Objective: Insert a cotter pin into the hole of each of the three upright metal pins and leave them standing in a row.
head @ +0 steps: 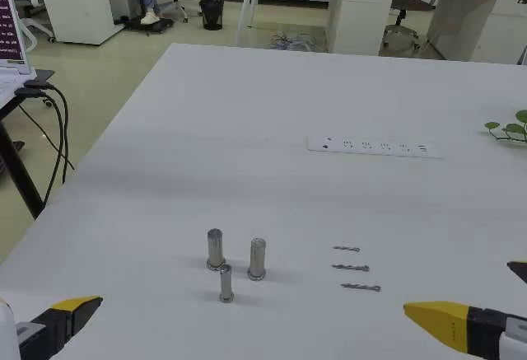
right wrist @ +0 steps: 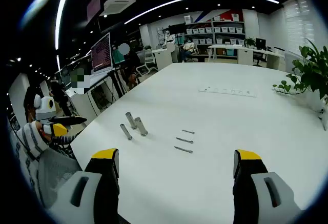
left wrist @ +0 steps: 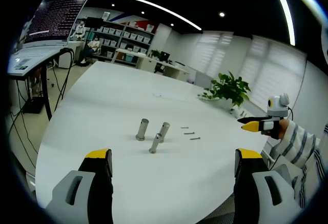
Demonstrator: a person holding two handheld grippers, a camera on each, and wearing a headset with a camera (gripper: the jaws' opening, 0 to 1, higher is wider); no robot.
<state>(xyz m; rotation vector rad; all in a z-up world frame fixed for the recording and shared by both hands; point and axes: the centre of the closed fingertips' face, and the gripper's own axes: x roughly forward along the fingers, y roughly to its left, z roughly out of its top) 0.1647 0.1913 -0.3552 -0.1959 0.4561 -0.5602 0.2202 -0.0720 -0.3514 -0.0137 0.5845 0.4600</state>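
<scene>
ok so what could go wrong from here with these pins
1. The three upright silver metal pins stand in a tight cluster. The open right gripper, reaching for one, could tip a neighbour.
2. The three thin silver cotter pins lie flat on the smooth white table, so they may skid instead of being pinched cleanly.
3. The holes are too small to make out, so lining up a cotter pin may take several tries.

A white power strip (head: 372, 147) is laid flat on a white table (head: 247, 113). Right of the strip, a leafy plant (head: 512, 128) is seen at the table's edge. Far left of the strip, a lit monitor (head: 10, 22) and black cables (head: 56, 142) are seen. Beyond the strip, a black bin (head: 212, 13) is set on the floor.
</scene>
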